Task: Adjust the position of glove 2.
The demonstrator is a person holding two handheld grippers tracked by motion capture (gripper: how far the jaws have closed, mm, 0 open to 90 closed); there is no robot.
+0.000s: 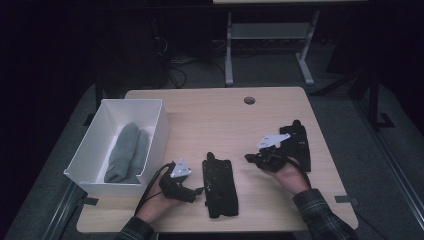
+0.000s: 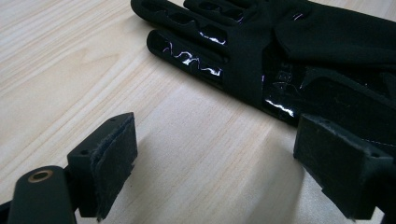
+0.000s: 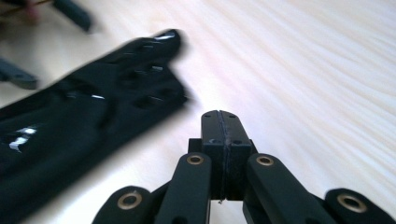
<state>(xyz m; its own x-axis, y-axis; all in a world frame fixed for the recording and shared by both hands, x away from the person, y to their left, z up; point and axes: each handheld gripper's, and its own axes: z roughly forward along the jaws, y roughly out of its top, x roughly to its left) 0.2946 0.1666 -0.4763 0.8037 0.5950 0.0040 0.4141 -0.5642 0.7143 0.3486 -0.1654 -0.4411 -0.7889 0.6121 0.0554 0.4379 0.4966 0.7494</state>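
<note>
The open left gripper [image 1: 200,191] should close on the near black padded glove [image 1: 220,186] at its edge, while the closed, empty right gripper [image 1: 248,158] waits.

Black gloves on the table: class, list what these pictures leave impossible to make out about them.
- Glove at the table's middle: in the left gripper view the frame's edges cut off its cuff and fingertips.
- The same glove in the right gripper view: motion blur smears its surface detail.
- Glove at the right: in the high view the right gripper and hand cover part of it; dim light hides its detail.
</note>
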